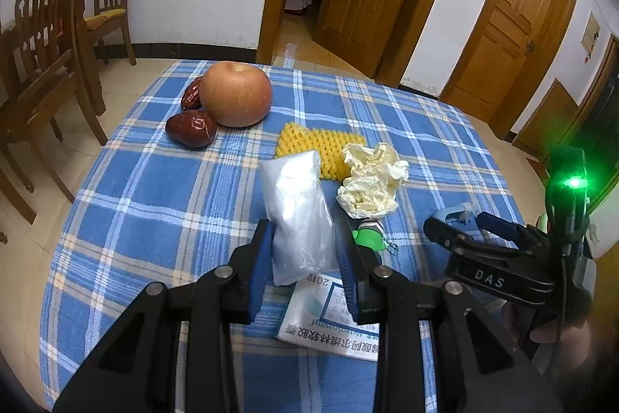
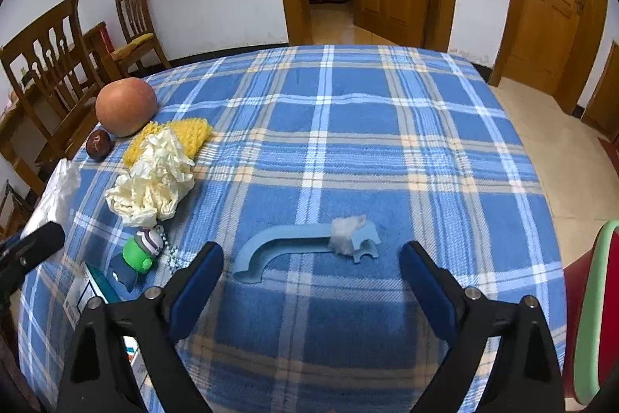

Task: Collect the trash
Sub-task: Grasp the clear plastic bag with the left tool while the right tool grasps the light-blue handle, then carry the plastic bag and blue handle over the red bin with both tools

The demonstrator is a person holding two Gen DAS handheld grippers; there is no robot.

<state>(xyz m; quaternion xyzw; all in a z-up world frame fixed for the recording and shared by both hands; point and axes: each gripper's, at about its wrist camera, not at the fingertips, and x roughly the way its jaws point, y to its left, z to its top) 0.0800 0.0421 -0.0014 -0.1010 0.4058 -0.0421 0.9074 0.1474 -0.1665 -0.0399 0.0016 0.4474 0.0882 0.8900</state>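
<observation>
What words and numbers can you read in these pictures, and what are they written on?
"DAS": on the black body of the right tool.
"20粒": upside down on the white medicine box under the left tool.
Larger Chinese print along that box's edge is upside down and partly hidden; I cannot read it surely.
Small print on the box is too blurred.
Nothing else carries readable text.

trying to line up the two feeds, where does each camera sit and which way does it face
Left wrist: on the left gripper, angled down over the checked table; its jaws clamp a plastic bag; the right gripper and a hand show.
Right wrist: on the right gripper, open above a blue plastic piece.
Both share the apple, crumpled glove, yellow foam net.
</observation>
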